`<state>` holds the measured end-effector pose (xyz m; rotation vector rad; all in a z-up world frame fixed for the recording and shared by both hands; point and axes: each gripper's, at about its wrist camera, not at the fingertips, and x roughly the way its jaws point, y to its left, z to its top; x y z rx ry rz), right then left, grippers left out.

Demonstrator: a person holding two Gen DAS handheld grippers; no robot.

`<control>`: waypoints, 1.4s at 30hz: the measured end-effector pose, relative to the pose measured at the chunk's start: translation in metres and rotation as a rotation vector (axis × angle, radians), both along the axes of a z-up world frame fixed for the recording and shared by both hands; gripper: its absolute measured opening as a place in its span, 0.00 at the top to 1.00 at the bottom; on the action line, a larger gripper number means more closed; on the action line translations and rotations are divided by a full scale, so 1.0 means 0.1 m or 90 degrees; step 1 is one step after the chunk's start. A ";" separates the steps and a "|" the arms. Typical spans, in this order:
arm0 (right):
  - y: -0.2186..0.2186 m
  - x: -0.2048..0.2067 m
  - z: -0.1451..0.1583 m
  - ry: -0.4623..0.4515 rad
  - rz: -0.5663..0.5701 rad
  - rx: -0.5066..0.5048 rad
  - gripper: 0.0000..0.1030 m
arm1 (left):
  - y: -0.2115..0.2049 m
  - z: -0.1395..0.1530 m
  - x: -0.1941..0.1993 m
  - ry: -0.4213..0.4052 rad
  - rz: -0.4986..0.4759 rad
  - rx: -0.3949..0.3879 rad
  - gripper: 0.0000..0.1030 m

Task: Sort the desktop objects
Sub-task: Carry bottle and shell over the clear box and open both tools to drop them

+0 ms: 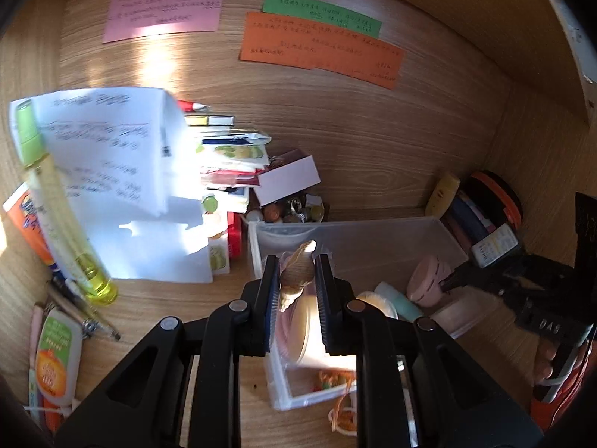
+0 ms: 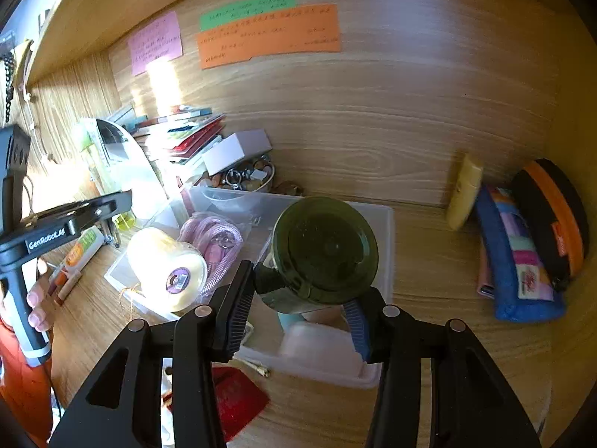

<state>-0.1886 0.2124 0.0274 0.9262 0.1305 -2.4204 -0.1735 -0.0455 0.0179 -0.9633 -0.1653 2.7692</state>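
- I work in a wooden desk alcove (image 2: 410,130), coloured notes on its far wall.
- The clear bin (image 2: 384,231) at centre already holds a tape roll (image 2: 168,265), pink cord (image 2: 214,239) and a pink case (image 1: 429,280), so I judge sorting partly done.
- Left clutter remains: paper stack (image 1: 112,171), yellow bottle (image 1: 67,220), tubes, pens.
- My right gripper (image 2: 298,298) clamps a dark green jar (image 2: 324,250) above the bin.
- My left gripper (image 1: 296,295) pinches a small brown shell-like thing (image 1: 296,272) over the bin.

place: probably home study desk | cues: sticky notes (image 1: 164,2), stacked books (image 2: 186,130)
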 end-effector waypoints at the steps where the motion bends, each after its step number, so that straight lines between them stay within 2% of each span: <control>1: -0.02 -0.01 -0.01 -0.002 0.003 0.003 0.59 | 0.03 0.00 -0.05 -0.003 -0.003 -0.002 0.82; 6: -0.21 -0.08 -0.05 -0.010 0.033 0.024 0.59 | 0.10 -0.09 -0.22 -0.023 -0.011 -0.007 0.83; 10: -0.36 -0.10 -0.18 -0.008 0.028 0.048 0.59 | 0.10 -0.16 -0.26 -0.022 -0.002 -0.005 0.83; 20: -0.52 -0.15 -0.42 -0.044 0.051 0.068 0.59 | 0.15 -0.35 -0.37 -0.065 -0.034 0.010 0.82; 35: -0.54 -0.15 -0.44 -0.009 0.045 0.094 0.58 | 0.21 -0.31 -0.29 -0.040 -0.007 -0.026 0.82; 37: -0.55 -0.14 -0.44 -0.003 0.045 0.098 0.56 | 0.20 -0.29 -0.27 -0.032 -0.006 -0.028 0.77; 39: -0.55 -0.12 -0.43 0.003 0.045 0.100 0.49 | 0.20 -0.27 -0.25 -0.024 -0.007 -0.028 0.68; 42: -0.56 -0.08 -0.40 0.024 0.039 0.103 0.39 | 0.21 -0.25 -0.22 -0.013 -0.012 -0.033 0.68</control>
